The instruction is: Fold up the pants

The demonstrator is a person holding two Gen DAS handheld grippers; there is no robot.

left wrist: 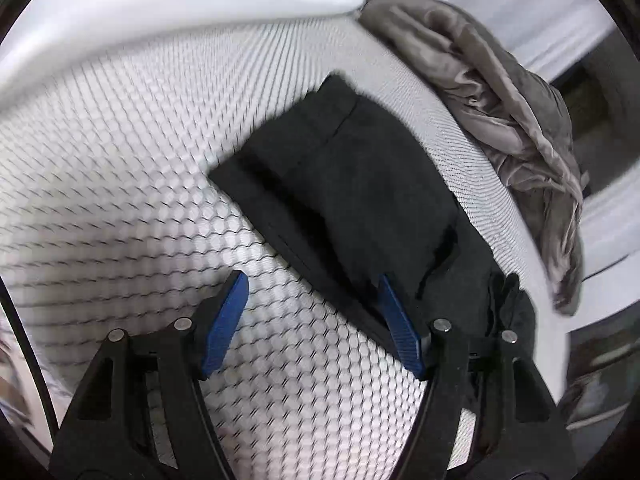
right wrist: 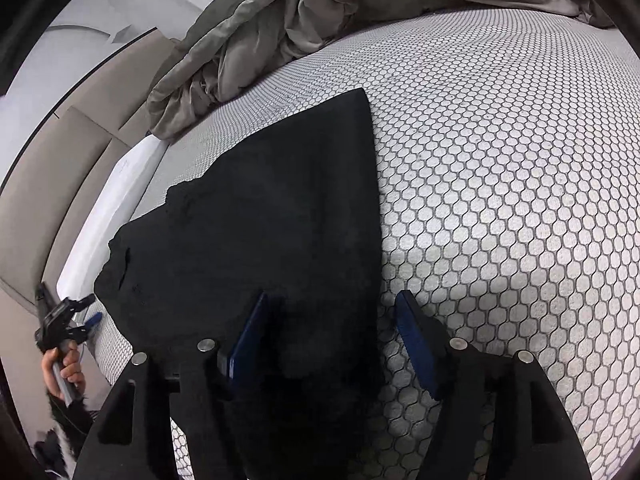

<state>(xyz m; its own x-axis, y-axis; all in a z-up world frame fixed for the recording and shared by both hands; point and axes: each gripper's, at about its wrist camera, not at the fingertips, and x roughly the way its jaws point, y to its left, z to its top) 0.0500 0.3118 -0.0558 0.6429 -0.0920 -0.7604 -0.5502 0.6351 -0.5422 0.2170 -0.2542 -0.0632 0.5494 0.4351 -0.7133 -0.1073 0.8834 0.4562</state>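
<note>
Black pants (right wrist: pixel 256 216) folded into flat wedge on honeycomb-patterned mattress (right wrist: pixel 500 184); left hand-held gripper (left wrist: pixel 314 300) open, empty; right hand-held gripper (right wrist: pixel 332 320) open astride pants edge, not pinching

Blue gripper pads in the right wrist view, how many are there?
3: two on the right gripper, astride the pants' edge, one on the left gripper far left; its other may be hidden.

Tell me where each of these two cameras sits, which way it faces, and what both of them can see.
Left wrist: on the left gripper, looking down at the black pants on the honeycomb mattress; its open blue fingers show.
Right wrist: on the right gripper, above the pants' edge; its open fingers, the left gripper and the hand holding it show.
Shared: pants, mattress, grey bedding.
</note>
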